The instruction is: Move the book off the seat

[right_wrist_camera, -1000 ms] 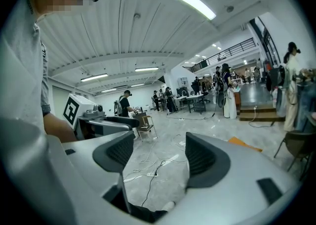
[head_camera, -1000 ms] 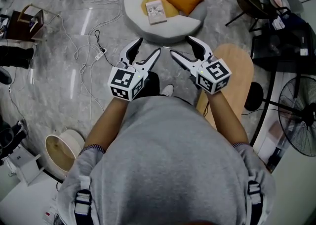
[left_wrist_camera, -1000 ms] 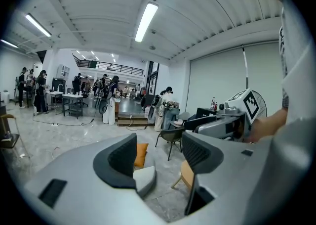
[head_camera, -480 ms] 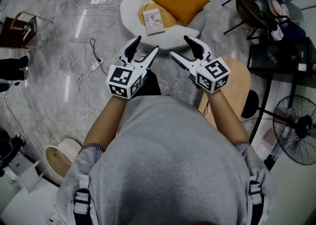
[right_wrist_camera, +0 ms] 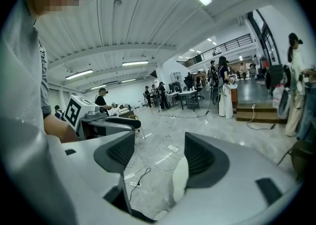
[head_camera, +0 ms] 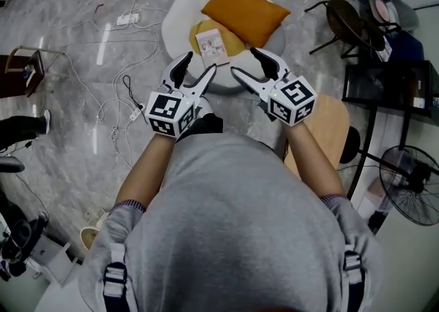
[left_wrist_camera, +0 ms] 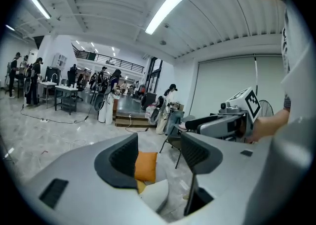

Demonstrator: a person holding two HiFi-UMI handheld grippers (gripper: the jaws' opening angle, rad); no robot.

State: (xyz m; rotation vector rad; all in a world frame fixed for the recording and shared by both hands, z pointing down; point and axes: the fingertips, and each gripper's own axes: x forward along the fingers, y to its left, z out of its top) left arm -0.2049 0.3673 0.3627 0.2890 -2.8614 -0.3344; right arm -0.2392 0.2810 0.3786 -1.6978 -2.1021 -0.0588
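Observation:
In the head view a small pale book (head_camera: 211,44) lies flat on a round white seat (head_camera: 177,17), next to an orange cushion (head_camera: 243,9) that leans on it. My left gripper (head_camera: 201,62) is open and empty, its tips over the seat's near rim just below the book. My right gripper (head_camera: 244,61) is beside it, jaws wide and closing slightly, nothing between them. In the left gripper view my left gripper (left_wrist_camera: 159,152) frames the cushion (left_wrist_camera: 146,165). In the right gripper view my right gripper (right_wrist_camera: 159,156) shows the seat's edge (right_wrist_camera: 180,179) and bare floor.
Cables (head_camera: 116,77) and a power strip (head_camera: 127,18) lie on the marble floor at left. A round wooden stool (head_camera: 328,125), a black chair (head_camera: 350,19), a black table (head_camera: 387,84) and a floor fan (head_camera: 410,184) stand at right. Several people stand far off.
Both grippers and the person have come closer to the seat. The jaw tips now overlap its near rim, where before a strip of floor lay between.

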